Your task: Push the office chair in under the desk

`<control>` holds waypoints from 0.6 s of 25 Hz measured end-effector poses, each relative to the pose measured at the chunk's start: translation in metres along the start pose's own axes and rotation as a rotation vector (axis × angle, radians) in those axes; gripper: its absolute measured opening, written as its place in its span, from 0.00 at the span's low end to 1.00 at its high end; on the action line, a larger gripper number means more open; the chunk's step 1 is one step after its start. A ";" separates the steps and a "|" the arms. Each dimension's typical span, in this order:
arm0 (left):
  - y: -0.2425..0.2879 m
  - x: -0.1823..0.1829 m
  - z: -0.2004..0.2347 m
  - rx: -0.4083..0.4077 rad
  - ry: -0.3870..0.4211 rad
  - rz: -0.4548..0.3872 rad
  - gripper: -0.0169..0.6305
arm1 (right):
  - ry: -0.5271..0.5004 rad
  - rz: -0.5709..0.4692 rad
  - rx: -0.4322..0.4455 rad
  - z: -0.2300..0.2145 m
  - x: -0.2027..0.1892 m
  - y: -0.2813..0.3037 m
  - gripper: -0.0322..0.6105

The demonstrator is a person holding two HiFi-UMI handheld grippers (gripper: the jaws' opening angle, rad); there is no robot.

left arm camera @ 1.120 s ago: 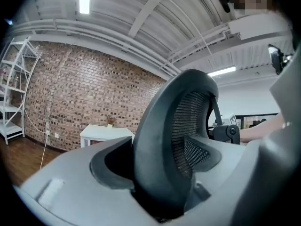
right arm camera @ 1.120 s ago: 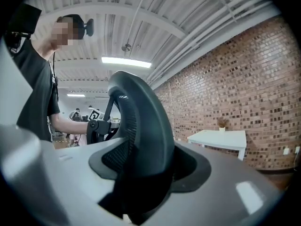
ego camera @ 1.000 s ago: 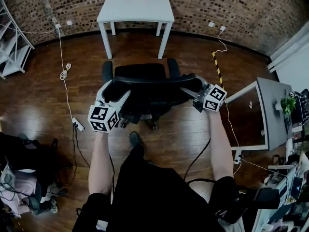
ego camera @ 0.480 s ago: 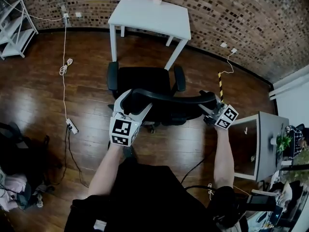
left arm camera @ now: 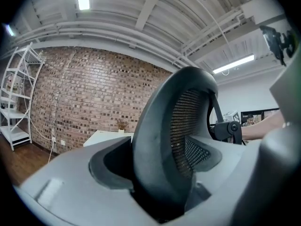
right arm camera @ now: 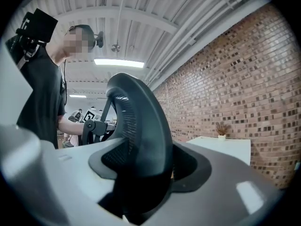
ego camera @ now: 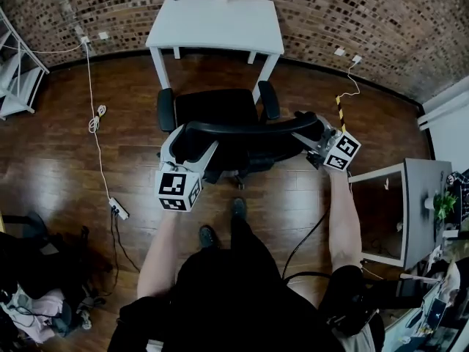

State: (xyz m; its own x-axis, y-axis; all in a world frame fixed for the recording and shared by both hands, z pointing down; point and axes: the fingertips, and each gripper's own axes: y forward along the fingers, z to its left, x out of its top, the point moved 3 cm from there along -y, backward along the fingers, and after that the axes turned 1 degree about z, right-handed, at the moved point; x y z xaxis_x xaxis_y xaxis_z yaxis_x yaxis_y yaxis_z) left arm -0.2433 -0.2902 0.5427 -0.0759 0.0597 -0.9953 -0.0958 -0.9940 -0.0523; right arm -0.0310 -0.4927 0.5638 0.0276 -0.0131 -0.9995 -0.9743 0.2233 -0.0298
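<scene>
Left gripper (ego camera: 192, 142), right gripper (ego camera: 305, 130), both clamped

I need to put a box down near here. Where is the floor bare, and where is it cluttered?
Bare floor lies between the chair and the white cable, and between the chair and the striped tape. The desk top looks nearly bare. Crowded: by the power strip, the heap of things at the person's left, and around the grey table.

— Where is the black mesh office chair (ego camera: 218, 108) sitting?
— Just before the white rectangular desk (ego camera: 216, 22), seat facing it; the left gripper (ego camera: 192, 135) and right gripper (ego camera: 308, 129) are clamping its backrest's (ego camera: 249, 129) two ends.
</scene>
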 end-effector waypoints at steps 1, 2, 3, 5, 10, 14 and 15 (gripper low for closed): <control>0.015 0.007 0.000 0.006 0.004 0.004 0.71 | 0.005 -0.003 0.006 -0.014 0.008 0.000 0.47; 0.031 0.012 0.000 0.011 0.006 0.009 0.71 | 0.012 -0.005 0.012 -0.029 0.014 -0.001 0.47; 0.046 0.017 0.001 0.014 0.007 0.015 0.71 | 0.020 -0.005 0.018 -0.042 0.021 -0.001 0.47; 0.073 0.030 0.007 0.015 0.000 0.031 0.71 | 0.039 0.002 0.030 -0.067 0.036 0.003 0.46; 0.128 0.057 0.023 0.011 0.001 0.047 0.71 | 0.064 -0.004 0.045 -0.120 0.063 0.017 0.46; 0.164 0.047 0.038 0.009 -0.007 0.060 0.72 | 0.068 -0.004 0.042 -0.158 0.058 0.026 0.46; 0.173 0.045 0.044 0.010 -0.010 0.065 0.72 | 0.071 -0.002 0.041 -0.167 0.056 0.031 0.46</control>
State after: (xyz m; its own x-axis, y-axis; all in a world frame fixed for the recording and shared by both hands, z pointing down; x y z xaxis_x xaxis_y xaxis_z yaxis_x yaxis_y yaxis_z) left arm -0.3071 -0.4552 0.4923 -0.0919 -0.0039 -0.9958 -0.1005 -0.9948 0.0132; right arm -0.0969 -0.6495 0.5080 0.0125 -0.0823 -0.9965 -0.9643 0.2626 -0.0338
